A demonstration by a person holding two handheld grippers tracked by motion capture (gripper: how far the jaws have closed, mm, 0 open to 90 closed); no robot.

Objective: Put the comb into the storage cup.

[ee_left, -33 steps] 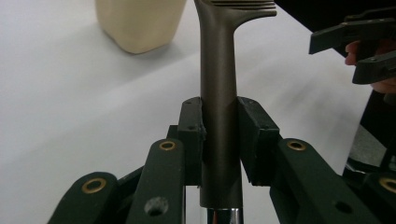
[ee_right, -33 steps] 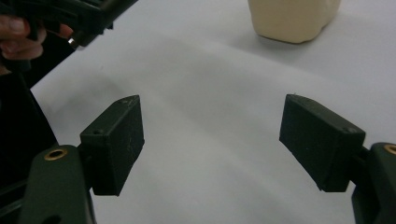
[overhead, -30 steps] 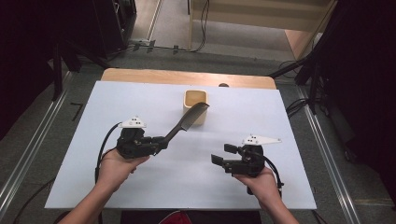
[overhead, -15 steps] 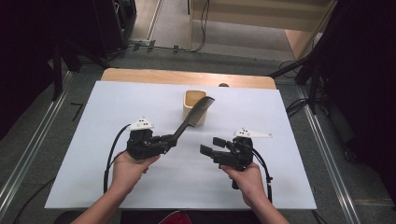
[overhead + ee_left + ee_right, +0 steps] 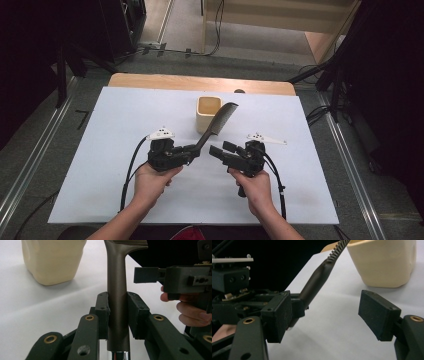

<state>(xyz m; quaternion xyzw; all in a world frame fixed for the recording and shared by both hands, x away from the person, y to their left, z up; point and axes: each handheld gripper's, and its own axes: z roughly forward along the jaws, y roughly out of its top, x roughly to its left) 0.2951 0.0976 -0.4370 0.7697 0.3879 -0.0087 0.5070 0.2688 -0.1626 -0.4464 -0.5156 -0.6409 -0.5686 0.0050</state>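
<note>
left fingers (image 5: 117,312) clamp comb (image 5: 216,123); cup (image 5: 208,113) just behind.

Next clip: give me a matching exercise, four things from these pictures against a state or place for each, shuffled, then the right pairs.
Things:
1. left claw
2. right claw
3. comb
4. cream cup

States or places:
A. open, nothing between its pads
B. upright on the white sheet, beyond both hands
C. shut on a dark handle
D. slanting up, its toothed end near the cup

Pairs: 1-C, 2-A, 3-D, 4-B
</note>
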